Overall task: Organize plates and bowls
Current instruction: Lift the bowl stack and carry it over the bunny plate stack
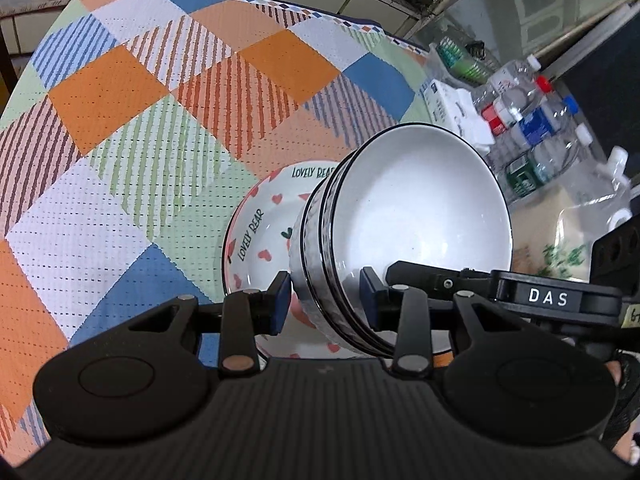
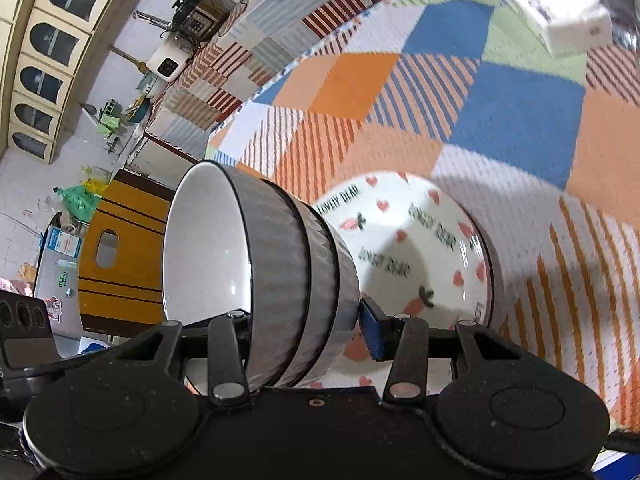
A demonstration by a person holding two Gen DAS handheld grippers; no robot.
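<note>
Closest in the left wrist view, the left hand-held gripper (image 1: 324, 300) has its blue pads narrowly set on the lower rim of a nested stack of grey ribbed bowls (image 1: 400, 232), one pad outside the wall and one inside the white hollow. In the right wrist view the right hand-held gripper (image 2: 308, 332) grips the same stack of grey ribbed bowls (image 2: 280, 276) from the opposite side, set a little wider; its right pad presses the outer wall, while its left pad is hidden behind the bowls. The stack is tipped on its side, its axis running across both hand-held grippers, mouth toward the right in the left view and toward the left in the right view. Just beyond and below lies the heart-printed plate (image 2: 420, 248), lettered "Lovely Bear", flat on the checked cloth of the worktop (image 1: 140, 120); whether the stack's foot touches it cannot be told. Any setting-down turns on that: the plate sits directly ahead of both pairs of fingers. Only the left view shows the water bottles (image 1: 532, 120) past the worktop's far edge; only the right shows a white box (image 2: 556, 16) and a wooden stool (image 2: 120, 256).
</note>
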